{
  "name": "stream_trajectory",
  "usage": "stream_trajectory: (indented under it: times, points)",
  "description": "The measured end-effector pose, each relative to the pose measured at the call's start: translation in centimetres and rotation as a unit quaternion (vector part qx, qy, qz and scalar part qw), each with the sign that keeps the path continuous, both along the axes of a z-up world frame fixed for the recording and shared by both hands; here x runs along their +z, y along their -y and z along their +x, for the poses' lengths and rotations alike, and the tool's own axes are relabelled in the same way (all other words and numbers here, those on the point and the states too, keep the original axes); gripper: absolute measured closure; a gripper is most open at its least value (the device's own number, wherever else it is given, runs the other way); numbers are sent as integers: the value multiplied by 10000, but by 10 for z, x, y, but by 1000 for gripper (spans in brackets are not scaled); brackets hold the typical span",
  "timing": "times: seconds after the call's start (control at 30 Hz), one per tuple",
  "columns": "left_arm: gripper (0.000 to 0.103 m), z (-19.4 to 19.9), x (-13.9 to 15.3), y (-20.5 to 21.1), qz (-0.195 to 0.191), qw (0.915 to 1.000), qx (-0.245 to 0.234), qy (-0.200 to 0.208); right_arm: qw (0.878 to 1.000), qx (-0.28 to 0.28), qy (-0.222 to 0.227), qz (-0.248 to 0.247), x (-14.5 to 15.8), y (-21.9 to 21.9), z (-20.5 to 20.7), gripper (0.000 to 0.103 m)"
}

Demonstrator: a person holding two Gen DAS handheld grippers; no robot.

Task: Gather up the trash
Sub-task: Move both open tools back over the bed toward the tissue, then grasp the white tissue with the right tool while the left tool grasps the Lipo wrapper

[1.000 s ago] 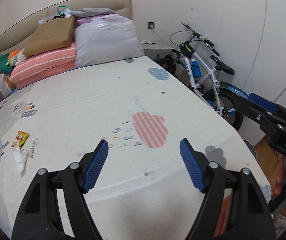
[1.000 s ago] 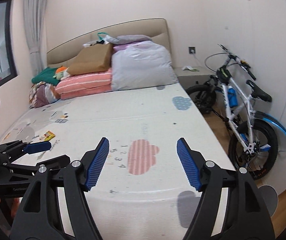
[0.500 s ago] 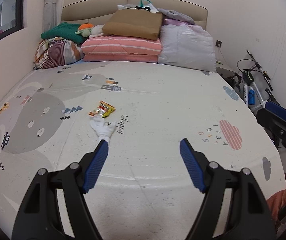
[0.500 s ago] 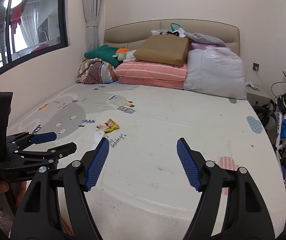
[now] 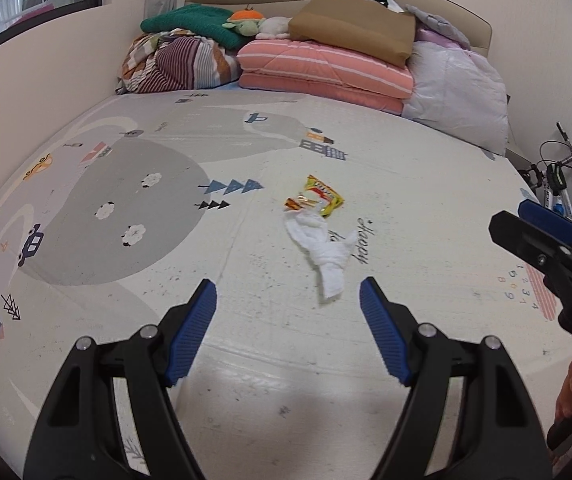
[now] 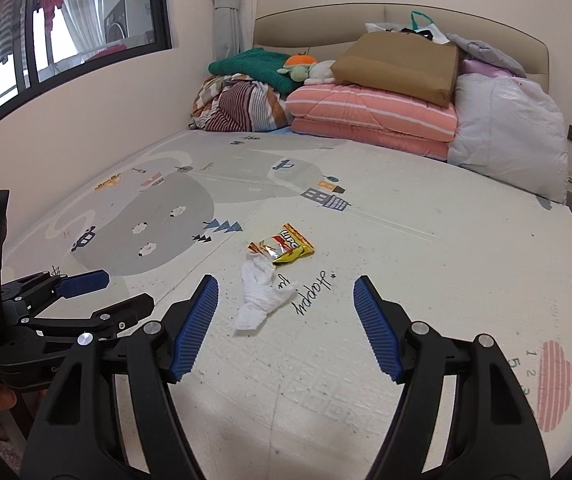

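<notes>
Here the crumpled tissue (image 5: 325, 251) lies lengthwise, near end toward the camera.

1. Big bed (image 6: 366, 360) with a kiddie-print cover, beige headboard (image 6: 326, 24) behind it.
2. Folded blankets (image 6: 370, 116) stacked at the head.
3. Dark-framed window (image 6: 66, 20) plus grey curtain (image 6: 226, 8) on cream walls.
4. Bicycle (image 5: 562, 188) parked bedside.
</notes>
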State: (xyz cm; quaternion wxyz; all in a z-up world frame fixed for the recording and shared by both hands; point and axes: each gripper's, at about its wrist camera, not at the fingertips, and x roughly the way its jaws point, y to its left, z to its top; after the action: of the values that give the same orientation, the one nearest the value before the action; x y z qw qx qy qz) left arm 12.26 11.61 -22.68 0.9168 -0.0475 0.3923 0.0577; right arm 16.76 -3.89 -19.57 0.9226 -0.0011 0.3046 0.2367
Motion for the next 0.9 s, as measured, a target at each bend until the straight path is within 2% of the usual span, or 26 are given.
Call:
stream_trajectory:
  times: [0.27, 0.43, 0.6, 0.63, 0.67, 0.73, 0.77, 0.9]
  points:
    - [29, 35, -44, -49, -143, 9995, 157, -251, 9987, 190, -363, -310, -68, -71, 51, 35]
    - [29, 50, -64, -57, -72, 9994, 68, -345, 9970, 168, -655, -370, -105, -91, 72, 35]
    - [29, 57, -76, -59, -189, 9991, -10, -387, 9945, 140, -880, -548, -132, -102, 82, 36]
    - [29, 59, -78, -59, -202, 9990, -27, -399, 9937, 110, -922, -631, -136, -103, 83, 44]
    - [29, 60, -79, -58, -221, 9989, -52, -410, 9922, 97, -1002, -730, -142, -104, 86, 61]
    - [29, 62, -81, -55, -242, 9988, -103, -422, 9916, 160, -1118, -631, -146, -102, 88, 70]
    - [29, 62, -80, -53, -239, 9987, -136, -423, 9916, 125, -1090, -683, -144, -101, 88, 81]
    - [29, 65, -76, -44, -219, 9987, -242, -389, 9928, 119, -1022, -618, -133, -94, 88, 84]
